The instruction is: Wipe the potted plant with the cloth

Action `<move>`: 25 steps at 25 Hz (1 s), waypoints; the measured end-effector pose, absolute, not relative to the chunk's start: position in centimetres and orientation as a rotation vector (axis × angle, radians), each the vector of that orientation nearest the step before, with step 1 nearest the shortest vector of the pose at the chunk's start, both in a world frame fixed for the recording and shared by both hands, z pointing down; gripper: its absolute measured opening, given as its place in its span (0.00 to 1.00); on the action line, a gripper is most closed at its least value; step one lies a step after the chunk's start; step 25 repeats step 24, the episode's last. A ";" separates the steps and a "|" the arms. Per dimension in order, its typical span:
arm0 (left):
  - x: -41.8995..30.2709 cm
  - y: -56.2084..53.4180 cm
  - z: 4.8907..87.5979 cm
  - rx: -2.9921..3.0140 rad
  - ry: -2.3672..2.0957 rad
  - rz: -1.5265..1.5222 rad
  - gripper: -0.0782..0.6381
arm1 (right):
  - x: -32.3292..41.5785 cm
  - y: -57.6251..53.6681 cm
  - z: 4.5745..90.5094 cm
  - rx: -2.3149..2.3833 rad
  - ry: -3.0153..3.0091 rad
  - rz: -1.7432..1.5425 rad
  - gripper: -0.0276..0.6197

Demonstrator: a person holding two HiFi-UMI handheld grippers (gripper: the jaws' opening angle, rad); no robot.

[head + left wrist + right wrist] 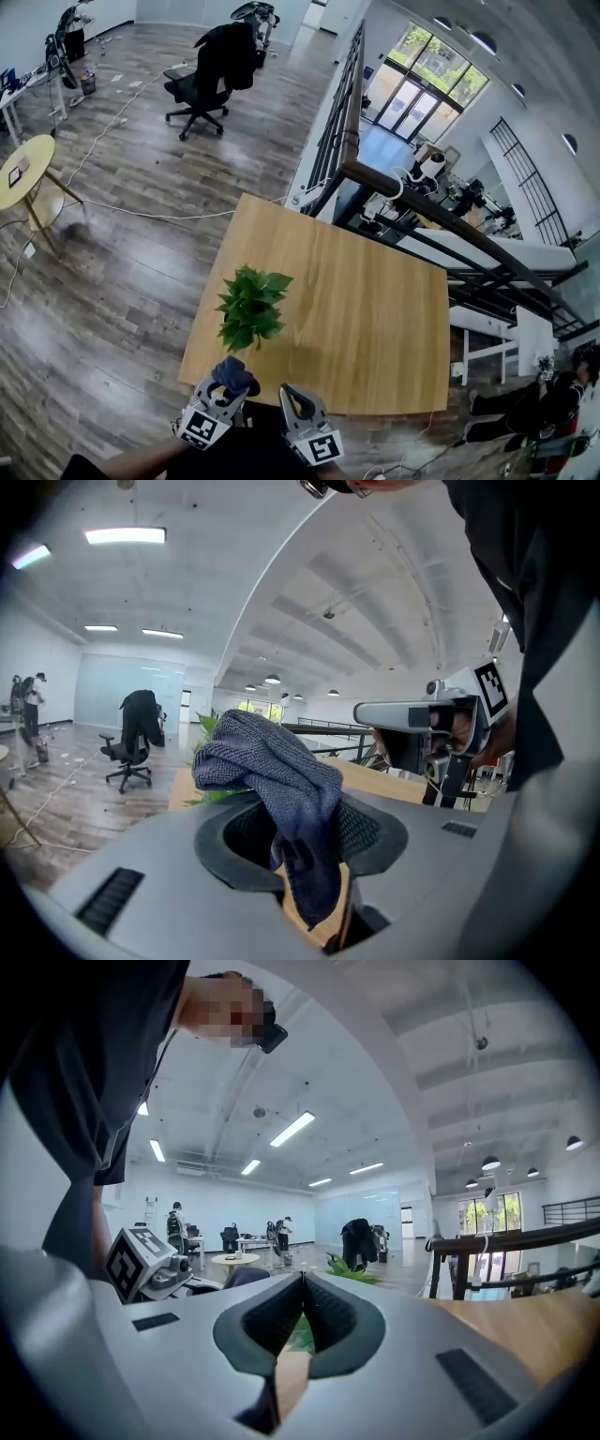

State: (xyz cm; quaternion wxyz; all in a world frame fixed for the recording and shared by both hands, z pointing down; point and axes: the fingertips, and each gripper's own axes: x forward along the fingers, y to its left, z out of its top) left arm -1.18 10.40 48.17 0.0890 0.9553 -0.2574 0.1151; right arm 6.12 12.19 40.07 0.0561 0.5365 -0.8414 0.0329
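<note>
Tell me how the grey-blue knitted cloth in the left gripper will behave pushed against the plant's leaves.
Probably floppy: the grey-blue knitted cloth bunches above the left gripper and a tail hangs limp below. Likely light, as the heap stands unsupported. Its coarse weave looks grippy, so it may tug the green leafy plant rather than slide.
</note>
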 end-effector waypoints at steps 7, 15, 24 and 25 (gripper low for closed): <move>-0.6 11.1 45.1 2.882 -0.840 0.346 0.34 | 7.8 13.8 37.5 1.745 -2.564 0.100 0.07; 3.5 12.6 42.6 2.837 -0.902 0.293 0.33 | 11.5 16.4 35.7 1.732 -2.567 -0.050 0.07; 9.0 15.1 41.6 2.888 -0.931 0.258 0.33 | 16.4 19.2 35.4 1.729 -2.583 -0.128 0.07; 9.0 15.1 41.6 2.888 -0.931 0.258 0.33 | 16.4 19.2 35.4 1.729 -2.583 -0.128 0.07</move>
